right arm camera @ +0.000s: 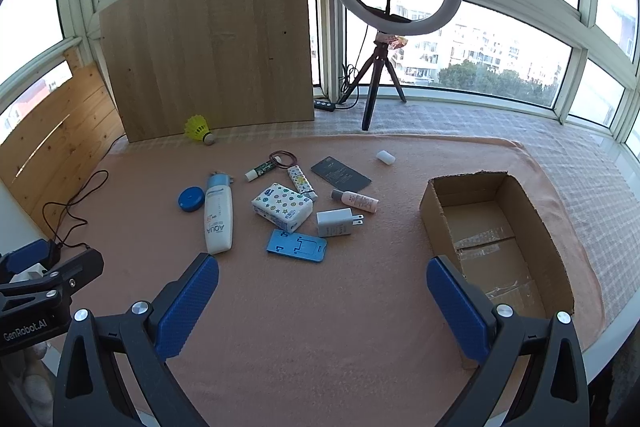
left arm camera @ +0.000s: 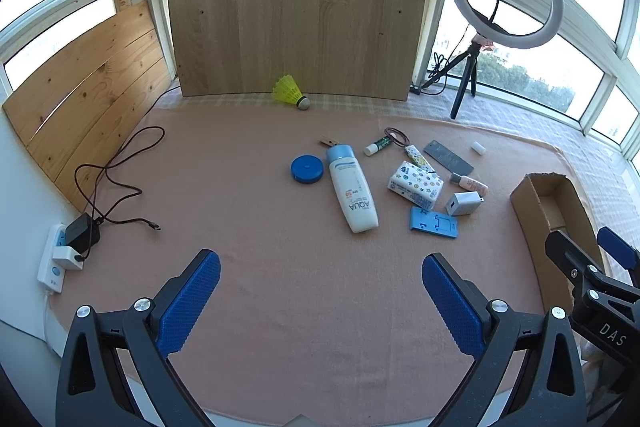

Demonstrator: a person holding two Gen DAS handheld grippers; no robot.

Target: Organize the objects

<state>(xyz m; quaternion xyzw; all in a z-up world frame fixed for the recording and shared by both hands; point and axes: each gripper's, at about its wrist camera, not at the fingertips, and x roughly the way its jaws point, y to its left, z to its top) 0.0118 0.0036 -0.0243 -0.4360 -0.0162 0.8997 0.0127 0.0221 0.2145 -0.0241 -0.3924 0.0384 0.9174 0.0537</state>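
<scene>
tools [left arm camera: 320, 301] [right arm camera: 322, 303] two, agape, cardboard box [right arm camera: 520, 203] one

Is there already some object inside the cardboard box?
No. In the right wrist view the cardboard box shows only its bare taped bottom.

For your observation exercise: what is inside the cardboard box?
The cardboard box holds no objects: only its taped bottom flaps show. The near corner of its floor is hidden behind the right tool.

Matt cardboard box [right arm camera: 532, 227], fuzzy cloth mat [right arm camera: 320, 307]
</scene>
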